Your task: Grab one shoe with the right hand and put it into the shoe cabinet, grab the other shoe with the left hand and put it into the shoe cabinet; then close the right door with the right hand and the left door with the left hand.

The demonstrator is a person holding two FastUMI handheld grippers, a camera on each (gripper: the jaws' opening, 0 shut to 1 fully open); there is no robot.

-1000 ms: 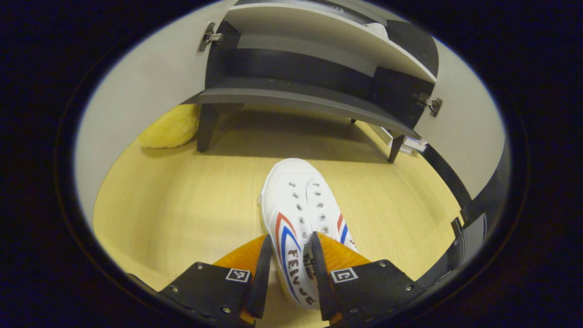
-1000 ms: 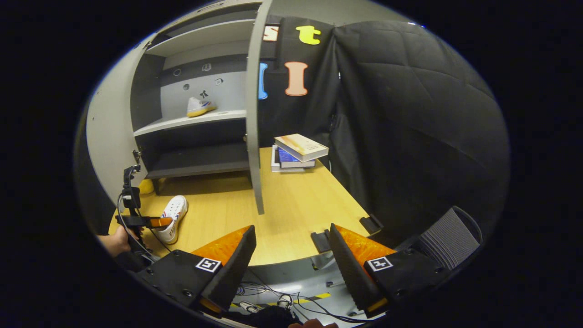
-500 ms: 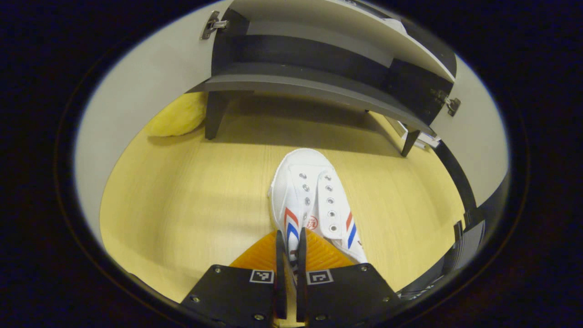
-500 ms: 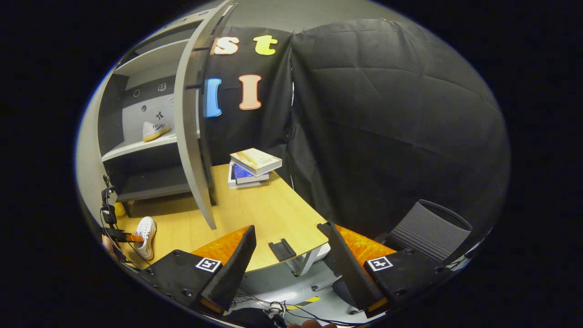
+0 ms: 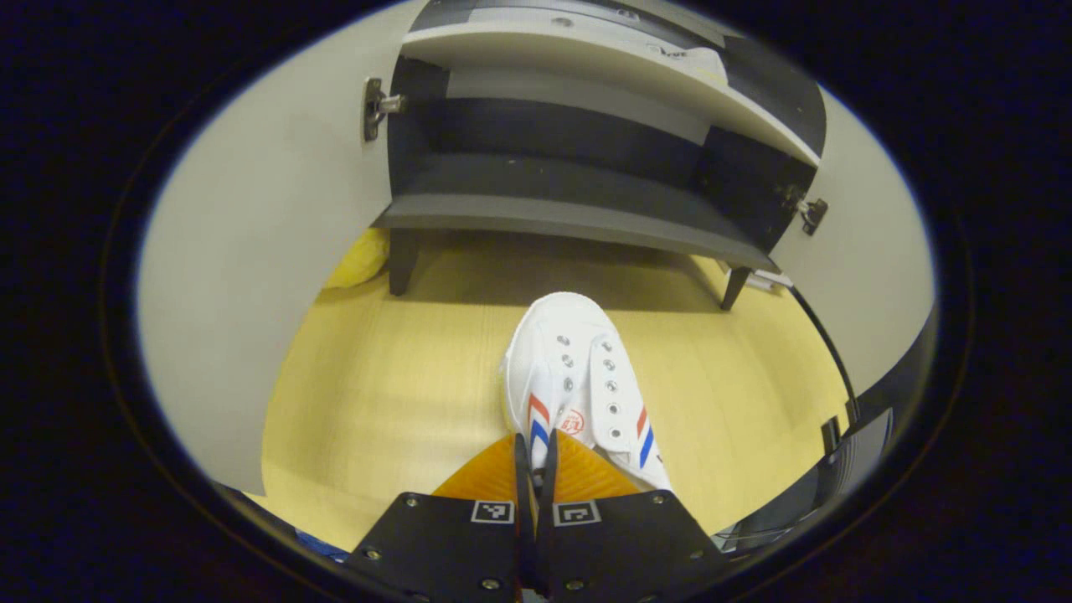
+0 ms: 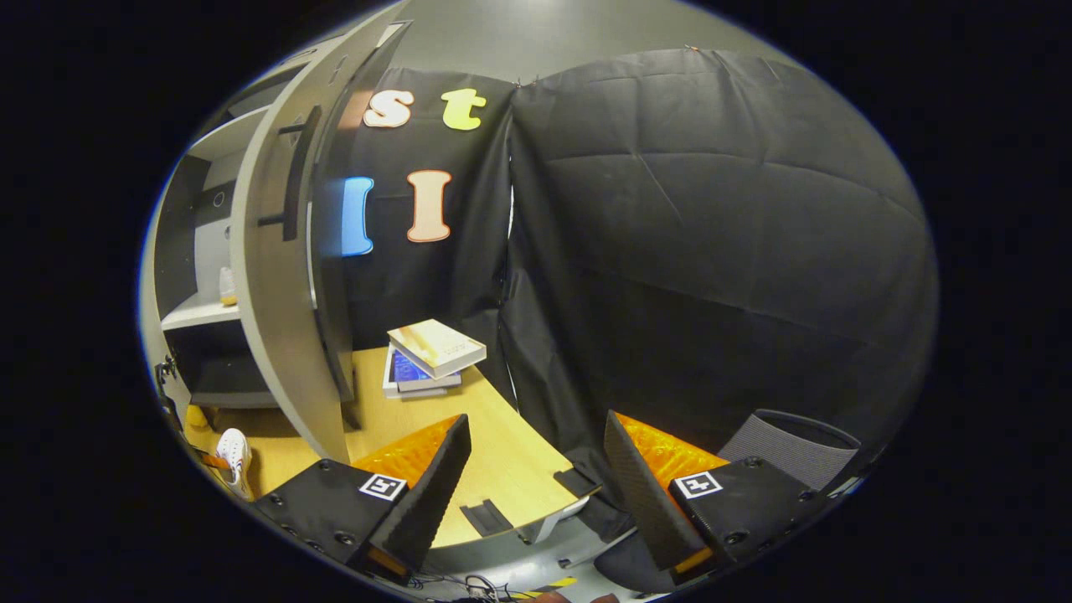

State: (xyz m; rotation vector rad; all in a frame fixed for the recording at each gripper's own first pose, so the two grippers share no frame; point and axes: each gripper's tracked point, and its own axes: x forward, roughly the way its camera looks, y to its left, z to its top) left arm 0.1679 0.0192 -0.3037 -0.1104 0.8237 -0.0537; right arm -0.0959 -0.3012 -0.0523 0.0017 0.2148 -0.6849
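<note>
- Grey board makes up the shoe cabinet point(image 5: 578, 176), the biggest thing ahead of me: it stands on short legs at the far edge of the pale wooden table point(image 5: 394, 394), both doors swung wide, its dark lower shelf bare.
- The right door point(image 6: 268, 276) stands edge-on in the right gripper view, its bar handle facing outward; a second ago I saw past it into the shelves, so my right hand has swung away to the right.
- The first shoe point(image 6: 226, 286) peeks out on the light upper shelf behind that door, so that half looks done.
- The other shoe point(image 5: 578, 377) lies mid-table, toe toward the cabinet.
- My left claw point(image 5: 536, 465), spread around the heel a second ago, is now pressed together on the heel collar: the grab is made, and lifting to a shelf comes next, I judge.
- My right claw point(image 6: 536, 469) hangs spread wide, holding nothing.
</note>
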